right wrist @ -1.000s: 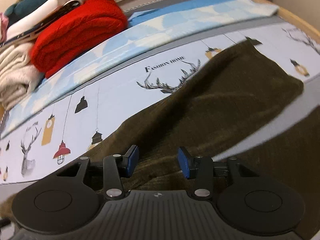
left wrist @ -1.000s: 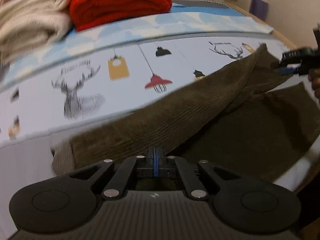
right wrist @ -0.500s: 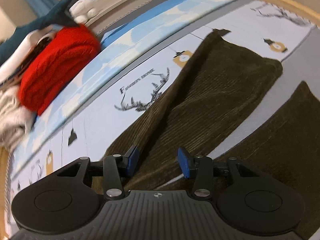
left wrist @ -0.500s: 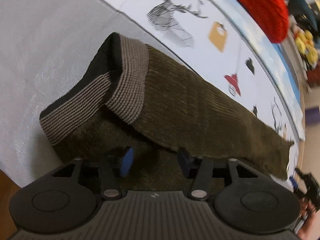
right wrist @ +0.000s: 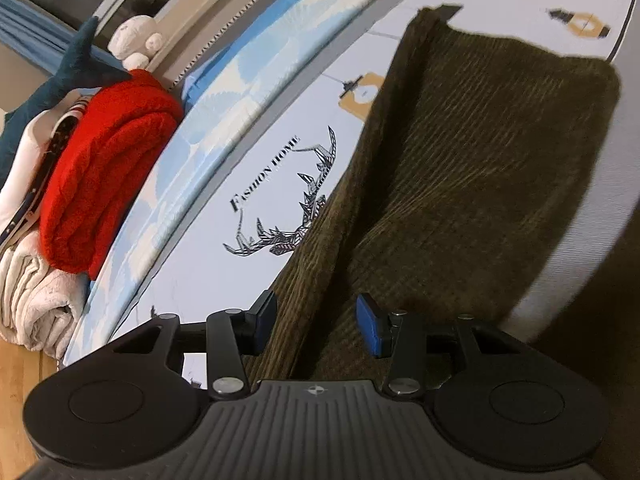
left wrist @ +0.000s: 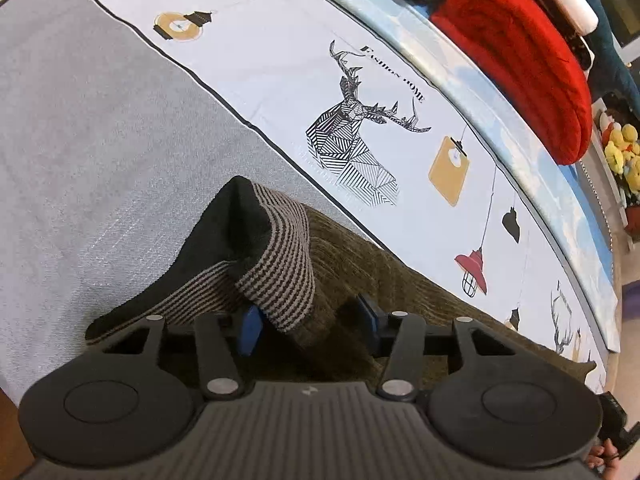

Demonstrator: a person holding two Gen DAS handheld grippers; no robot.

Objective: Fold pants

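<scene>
Dark olive corduroy pants lie on a printed bed sheet, one leg folded over the other. Their striped grey-and-black waistband is curled up, showing black lining. My left gripper is open, its jaws on either side of the waistband's corner. In the right wrist view the pant leg runs away to its hem at the far right. My right gripper is open just above the leg's folded edge.
A folded red blanket and cream towels are stacked along the bed's far side, with plush toys behind. The sheet has a grey band and deer and lamp prints.
My left gripper was shut on the pants one second ago and has opened; it now sits at the waistband. My right gripper stayed open and moved along the folded leg.
</scene>
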